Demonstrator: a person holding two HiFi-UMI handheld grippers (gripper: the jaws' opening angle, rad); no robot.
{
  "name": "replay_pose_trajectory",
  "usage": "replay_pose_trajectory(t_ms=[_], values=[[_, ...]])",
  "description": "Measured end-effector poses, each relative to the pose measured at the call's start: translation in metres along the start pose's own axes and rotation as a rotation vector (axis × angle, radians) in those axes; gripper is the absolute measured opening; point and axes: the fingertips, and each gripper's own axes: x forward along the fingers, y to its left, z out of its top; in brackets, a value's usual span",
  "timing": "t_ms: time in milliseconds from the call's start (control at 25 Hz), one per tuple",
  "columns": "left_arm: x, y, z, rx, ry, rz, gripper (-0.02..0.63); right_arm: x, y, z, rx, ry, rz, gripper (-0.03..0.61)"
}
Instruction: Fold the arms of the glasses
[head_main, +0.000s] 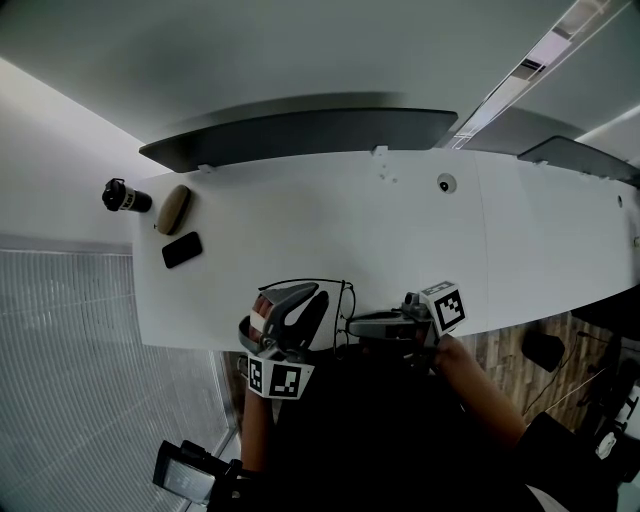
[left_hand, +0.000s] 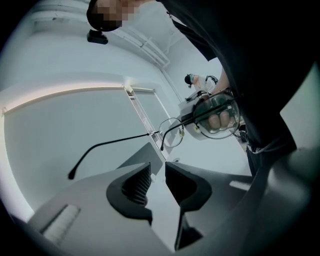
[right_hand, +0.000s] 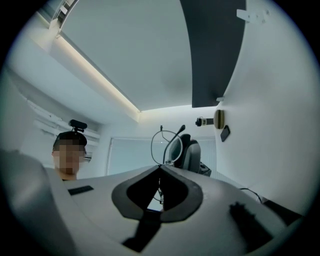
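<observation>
Two thin wire arms make the glasses (right_hand: 162, 144) light, springy and easily bent. They hang over the near edge of the table (head_main: 400, 220), and our right hand-held gripper (right_hand: 160, 169) is pinched on the frame beside a lens. Our left hand-held gripper (left_hand: 158, 172) stands parted and empty just short of the outstretched arm (left_hand: 110, 144), which we judge should be nudged gently near its hinge.

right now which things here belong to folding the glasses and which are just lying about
For the job: glasses, pinched in the right gripper; left gripper, jaws apart, nothing between them.
Just lying about: black phone, tan case, small black-and-white object beside them, at the left of the head view.
</observation>
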Motion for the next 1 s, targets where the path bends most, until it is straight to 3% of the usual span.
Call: replay_pose_trajectory(t_ms=[240, 360, 520, 680, 1000], values=[[-0.027, 0.056, -0.013, -0.170, -0.007, 0.175, 0.098, -0.025, 0.008, 0.021, -0.021, -0.071, -0.010, 0.011], [-0.048, 0.077, -0.025, -0.336, -0.014, 0.254, 0.098, -0.027, 0.007, 0.023, -0.031, -0.085, -0.012, 0.011], [-0.054, 0.103, -0.014, -0.514, -0.173, 0.341, 0.117, -0.023, 0.009, 0.024, -0.036, -0.086, -0.003, 0.011], [-0.045, 0.104, -0.008, -0.547, -0.196, 0.314, 0.160, -0.023, 0.009, 0.023, -0.030, -0.089, 0.003, 0.011], [-0.037, 0.096, -0.001, -0.544, -0.197, 0.259, 0.156, -0.028, 0.008, 0.023, -0.026, -0.096, -0.007, 0.011]])
